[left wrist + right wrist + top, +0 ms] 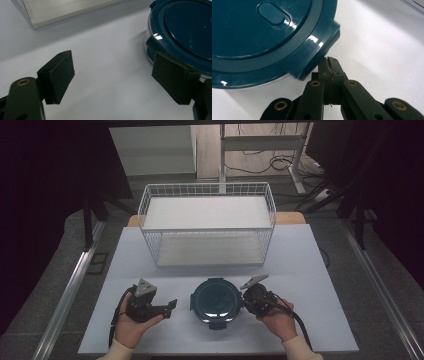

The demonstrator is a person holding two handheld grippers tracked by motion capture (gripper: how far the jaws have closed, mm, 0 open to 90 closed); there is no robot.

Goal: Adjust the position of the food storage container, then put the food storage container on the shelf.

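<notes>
A round clear container with a dark teal lid [216,300] sits near the front middle of the table. My left gripper [170,309] lies in a hand just left of it. In the left gripper view this gripper [112,77] stands open over bare table, and the container [185,27] lies past its right jaw. At the container's right side is my right gripper [246,299]. The right gripper view has this gripper [329,62] shut, jaws pressed together with nothing between them, tips right at a latch tab on the lid [262,37].
A white wire basket [207,190] with a pale board inside stands at the back middle of the pale blue table [300,260]; the board's edge [62,10] is in the left gripper view. Dark curtains and floor rails flank the table.
</notes>
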